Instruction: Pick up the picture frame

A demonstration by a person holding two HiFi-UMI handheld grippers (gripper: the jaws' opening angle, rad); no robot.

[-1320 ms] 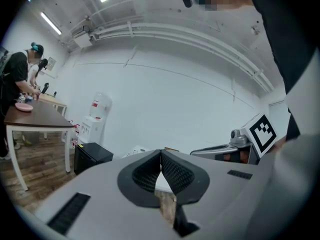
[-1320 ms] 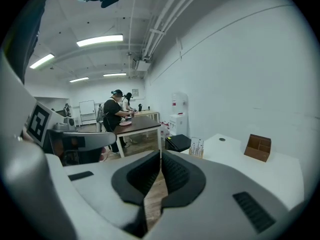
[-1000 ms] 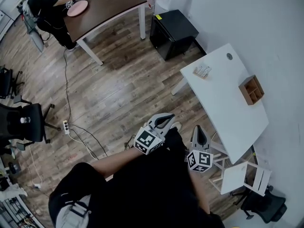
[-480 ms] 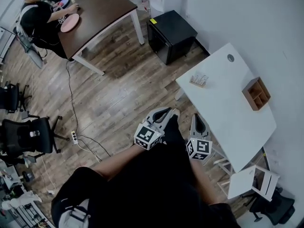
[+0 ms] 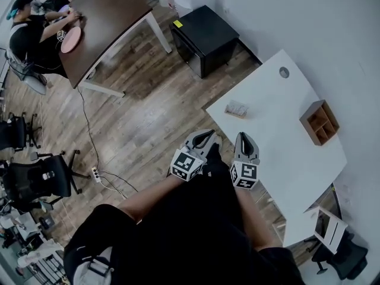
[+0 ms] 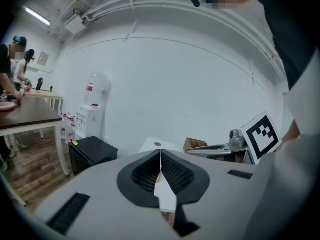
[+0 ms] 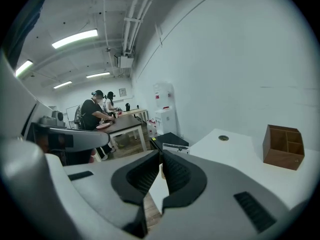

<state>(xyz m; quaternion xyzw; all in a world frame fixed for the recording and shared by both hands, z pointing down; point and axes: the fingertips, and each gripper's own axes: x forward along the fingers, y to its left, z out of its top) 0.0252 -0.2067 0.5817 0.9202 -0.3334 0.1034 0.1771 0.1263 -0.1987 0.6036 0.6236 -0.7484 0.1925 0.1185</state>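
The picture frame point(image 5: 237, 108) is a small pale object lying near the left end of the white table point(image 5: 279, 153). In the right gripper view the picture frame point(image 7: 174, 147) shows just past the jaw tips, at the table's near corner. My left gripper point(image 5: 204, 137) is shut and empty, over the floor short of the table edge. My right gripper point(image 5: 244, 139) is beside it, at the table's edge, shut with nothing between its jaws. Neither gripper touches the frame. In the left gripper view the left gripper's point(image 6: 160, 152) closed jaws hide the frame.
A brown wooden organizer box point(image 5: 319, 122) sits at the table's far right side. A black cabinet point(image 5: 205, 37) stands by the wall beyond the table. People sit at a dark brown table point(image 5: 113, 16). Office chairs point(image 5: 35, 180) and a floor cable point(image 5: 89, 141) lie left.
Both grippers have moved forward and lower toward the white table. The frame and table now sit nearer the jaw tips. Both stay shut.
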